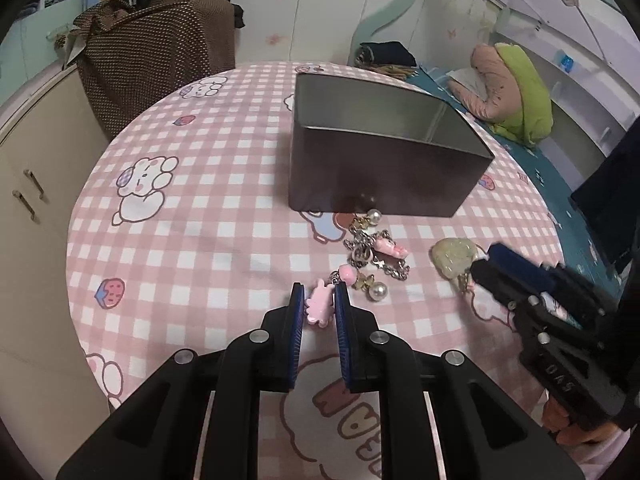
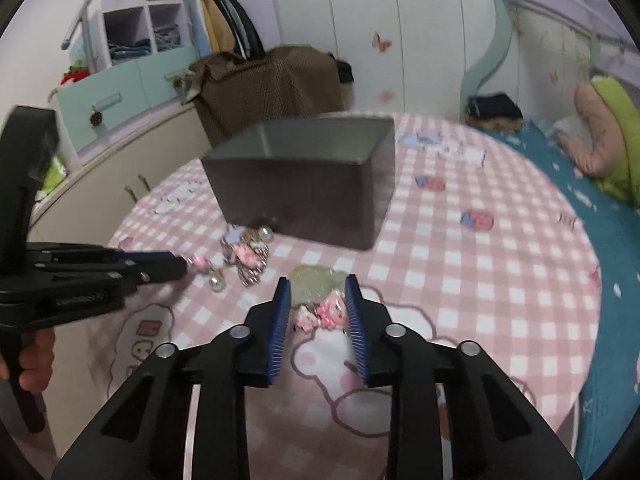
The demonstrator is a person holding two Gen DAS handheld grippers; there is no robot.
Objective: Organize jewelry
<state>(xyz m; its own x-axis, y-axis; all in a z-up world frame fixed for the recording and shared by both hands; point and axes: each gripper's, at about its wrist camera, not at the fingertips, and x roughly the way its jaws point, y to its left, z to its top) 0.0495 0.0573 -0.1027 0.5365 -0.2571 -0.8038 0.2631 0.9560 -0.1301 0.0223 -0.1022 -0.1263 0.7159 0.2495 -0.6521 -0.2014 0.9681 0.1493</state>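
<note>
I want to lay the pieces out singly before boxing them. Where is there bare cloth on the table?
Free: the wide stretch left of the metal box, toward the cabinet, and the cloth right of the box toward the bed. Crowded: the strip in front of the box, where the jewelry pile, left tool and right tool sit.

Soft, even indoor light with faint shadows. Both views bend strongly at dark corners. The right view is motion-blurred.

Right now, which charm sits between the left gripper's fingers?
The flat pink charm, between the left gripper's open jaws. The pearl charms and the pale green charm lie farther right.
</note>
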